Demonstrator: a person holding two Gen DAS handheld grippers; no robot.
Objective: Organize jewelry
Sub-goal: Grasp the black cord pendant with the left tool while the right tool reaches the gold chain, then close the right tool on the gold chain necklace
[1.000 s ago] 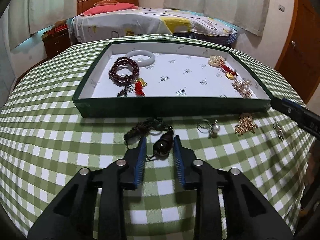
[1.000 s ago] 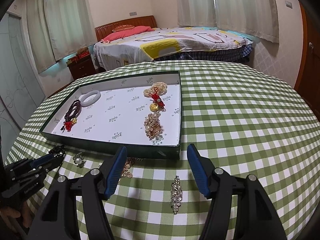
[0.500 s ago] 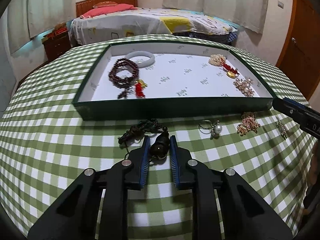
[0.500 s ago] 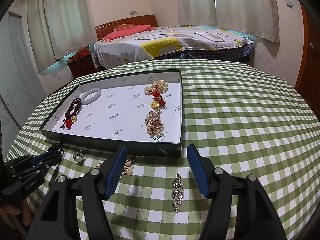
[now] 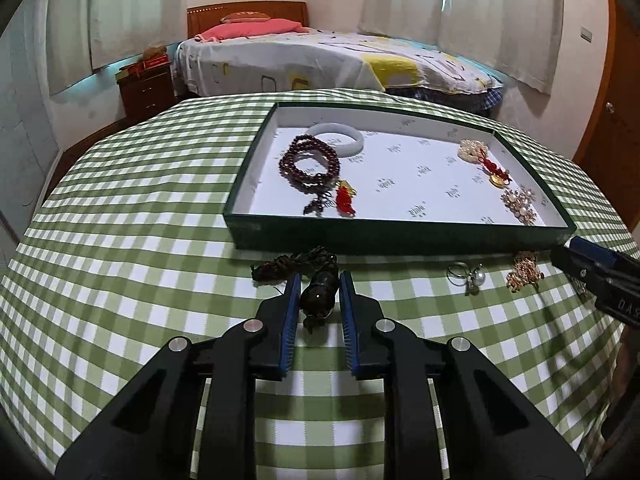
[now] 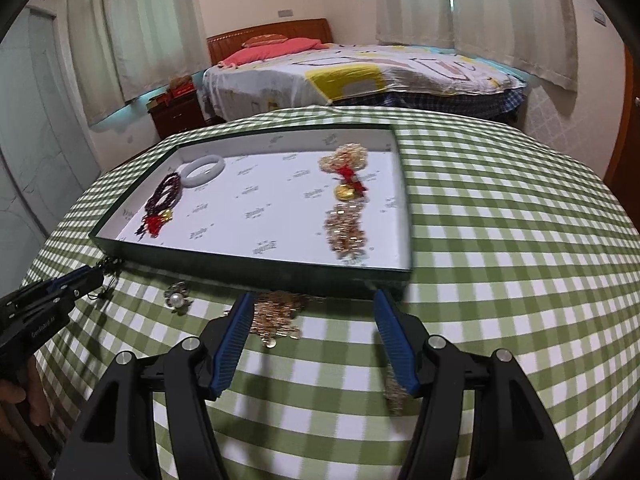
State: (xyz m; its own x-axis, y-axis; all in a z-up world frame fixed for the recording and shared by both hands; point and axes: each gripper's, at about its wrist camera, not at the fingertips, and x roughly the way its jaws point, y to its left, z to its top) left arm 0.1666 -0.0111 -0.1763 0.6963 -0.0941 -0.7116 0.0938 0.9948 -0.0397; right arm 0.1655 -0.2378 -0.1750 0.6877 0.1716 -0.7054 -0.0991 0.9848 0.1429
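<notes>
Jaws of your left gripper [image 5: 319, 294] are clenching dark pendant [image 5: 319, 295]; cord [image 5: 294, 262], frame centre, may be snagging tray [image 5: 400, 236] edge.

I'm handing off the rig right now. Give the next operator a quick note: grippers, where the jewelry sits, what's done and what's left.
Left gripper: closed on the dark bead pendant, whose cord lies on the tablecloth in front of the tray.
Right gripper: open, holding nothing, over the cloth by the gold chain piece.
Done, in the tray: white bangle, dark red bead bracelet, pearl and red tassel charm, gold pearl brooch.
Left, on the cloth: the pendant, pearl ring, gold chain piece, crystal brooch beside the right finger.
</notes>
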